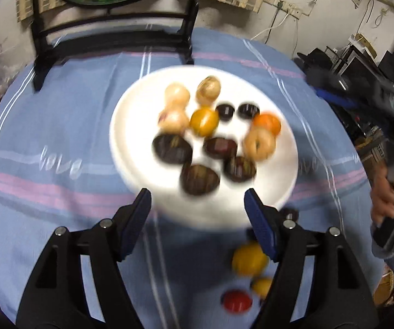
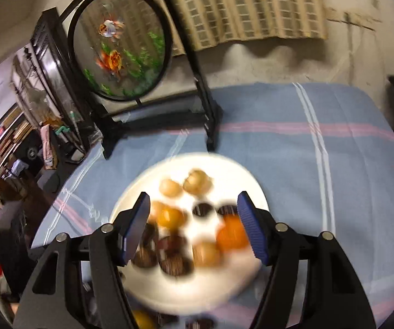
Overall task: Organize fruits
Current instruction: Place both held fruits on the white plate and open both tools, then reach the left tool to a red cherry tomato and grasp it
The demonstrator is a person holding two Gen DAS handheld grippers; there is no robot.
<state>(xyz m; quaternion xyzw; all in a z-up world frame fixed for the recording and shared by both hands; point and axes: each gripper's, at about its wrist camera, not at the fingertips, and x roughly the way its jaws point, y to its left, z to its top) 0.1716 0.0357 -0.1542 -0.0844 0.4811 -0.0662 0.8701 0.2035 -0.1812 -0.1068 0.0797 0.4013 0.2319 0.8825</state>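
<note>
A white plate (image 1: 134,126) on the blue striped cloth holds several fruits: pale ones, a yellow one (image 1: 204,122), an orange one (image 1: 268,122) and dark ones (image 1: 172,149). My left gripper (image 1: 198,208) hovers open at the plate's near rim, nothing between its fingers. On the cloth near its right finger lie a yellow fruit (image 1: 249,259), a smaller yellow one (image 1: 262,286), a red one (image 1: 236,300) and a dark one (image 1: 290,213). My right gripper (image 2: 194,219) stands open above the plate (image 2: 232,181), the orange fruit (image 2: 231,234) by its right finger. Both views are blurred.
A black stand with a round fish picture (image 2: 120,44) rises at the table's far side, its feet (image 2: 212,126) close to the plate. A person's hand (image 1: 386,194) grips the other tool at the right edge. Clutter surrounds the table (image 2: 334,164).
</note>
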